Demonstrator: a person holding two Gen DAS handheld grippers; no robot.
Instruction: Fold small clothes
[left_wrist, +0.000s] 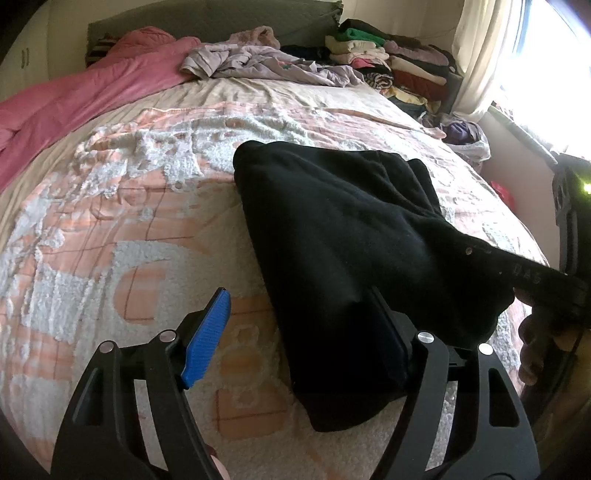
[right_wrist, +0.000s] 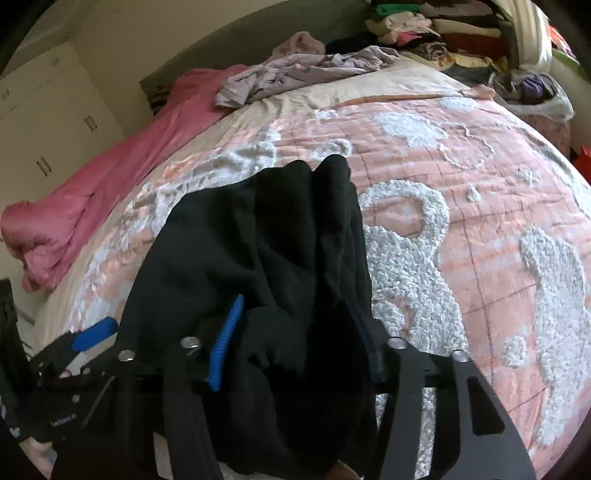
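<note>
We have a black garment (left_wrist: 343, 236) lying on the patterned bedspread (left_wrist: 110, 229), stretched away from us so its long axis runs straight ahead of both tongs. Our left tongs (left_wrist: 295, 339) stand wide open: the blue left pad (left_wrist: 207, 336) is bare over the bedspread, while the right finger is hidden beneath the garment's near edge, so nothing is pinched there. The cloth lies to the right of that gap. Our right tongs (right_wrist: 295, 347) are buried in the same garment (right_wrist: 266, 236); black cloth bunches between the fingers, with one blue pad (right_wrist: 225, 343) showing at its left edge. Whether those fingers are actually clamped we cannot tell, since cloth covers the other. We judge the right tongs nearer the garment's middle, the left at its side edge. The next fold likely needs the left tongs to shift right and close on that edge.
</note>
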